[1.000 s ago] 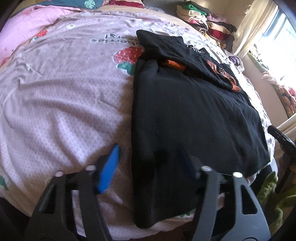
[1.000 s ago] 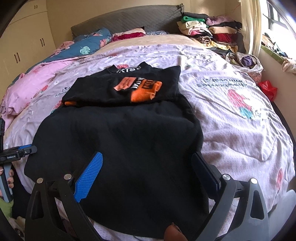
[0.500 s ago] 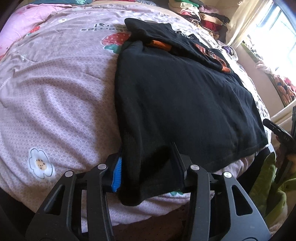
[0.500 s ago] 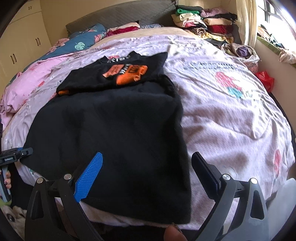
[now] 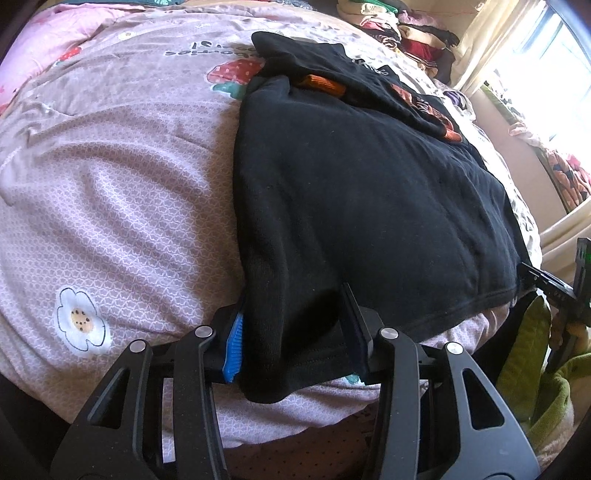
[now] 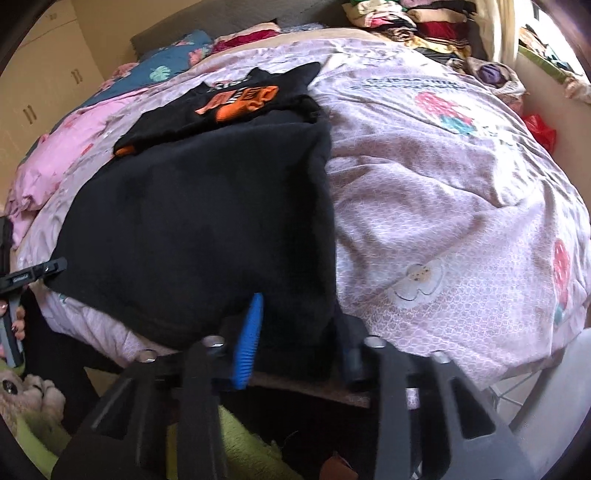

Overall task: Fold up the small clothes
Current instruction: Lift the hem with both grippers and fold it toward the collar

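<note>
A black garment [image 5: 369, 192] lies flat on the bed, its near hem hanging over the bed edge; it also shows in the right wrist view [image 6: 207, 229]. Its far end is folded back, showing orange print [image 6: 240, 99]. My left gripper [image 5: 291, 339] has its jaws closed in around the garment's near left corner, with cloth bunched between the fingers. My right gripper [image 6: 299, 328] has its jaws around the near right corner of the hem. The right gripper's tip shows at the right of the left wrist view [image 5: 546, 284], and the left gripper's tip at the left of the right wrist view [image 6: 33, 273].
The bed has a pink patterned quilt [image 5: 110, 206] with strawberries and flowers. Stacks of folded clothes [image 6: 417, 22] sit at the head of the bed by the window. Pink and blue bedding [image 6: 74, 147] lies on the far left. A green cloth [image 5: 535, 387] lies below the bed edge.
Both grippers moved down to the garment's near hem and closed in on its two corners. The right gripper was wide open above the cloth before.
</note>
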A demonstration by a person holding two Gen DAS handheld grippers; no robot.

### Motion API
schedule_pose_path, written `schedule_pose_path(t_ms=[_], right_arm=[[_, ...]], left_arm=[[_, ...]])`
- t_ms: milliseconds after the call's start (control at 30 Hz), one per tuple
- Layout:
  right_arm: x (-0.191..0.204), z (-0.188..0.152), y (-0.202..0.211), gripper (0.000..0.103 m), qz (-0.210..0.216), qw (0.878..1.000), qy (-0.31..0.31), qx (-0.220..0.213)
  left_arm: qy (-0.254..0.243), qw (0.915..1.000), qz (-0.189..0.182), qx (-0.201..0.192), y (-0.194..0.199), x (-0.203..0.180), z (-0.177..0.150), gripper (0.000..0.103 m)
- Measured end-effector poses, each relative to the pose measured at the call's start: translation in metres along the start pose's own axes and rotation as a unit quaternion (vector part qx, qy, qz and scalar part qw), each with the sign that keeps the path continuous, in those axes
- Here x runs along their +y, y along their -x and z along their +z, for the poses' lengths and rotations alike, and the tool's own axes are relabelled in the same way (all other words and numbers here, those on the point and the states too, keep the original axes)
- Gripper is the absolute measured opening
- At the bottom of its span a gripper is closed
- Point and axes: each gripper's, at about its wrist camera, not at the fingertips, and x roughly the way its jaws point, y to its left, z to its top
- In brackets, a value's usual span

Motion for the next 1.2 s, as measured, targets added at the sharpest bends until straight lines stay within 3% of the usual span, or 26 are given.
schedule_pose_path(t_ms=[33,133,300,367,467,933,1200], right_arm=[[0.001,0.0,0.0,0.017,0.003,1.0,0.003,-0.001],[0.004,0.002,0.005,0.009,0.01,1.0,0.009,-0.012],[0.005,0.01,0.023,0.008,0.048,0.998,0.002,-0.051],[0.006,0.014,0.03,0.008,0.055,0.996,0.0,-0.066],[0.005,0.023,0.042,0.008,0.059,0.994,-0.006,-0.097],[-0.003,0.048,0.073,0.008,0.048,0.98,-0.04,-0.187],[-0.006,0.062,0.079,0.008,0.038,0.974,-0.06,-0.216]], left_arm=[[0.001,1.0,0.0,0.0,0.0,0.0,0.001,0.037],[0.002,1.0,0.002,0.001,0.001,0.001,0.0,0.036],[0.012,0.9999,0.001,0.0,0.004,0.005,0.0,0.019],[0.015,0.9998,-0.009,-0.004,0.008,0.006,0.001,0.007],[0.016,0.9995,-0.019,-0.019,0.021,0.009,0.007,0.003],[0.015,0.9939,-0.056,-0.094,0.069,-0.004,0.044,0.002],[0.024,0.9881,-0.064,-0.137,0.085,-0.005,0.065,0.002]])
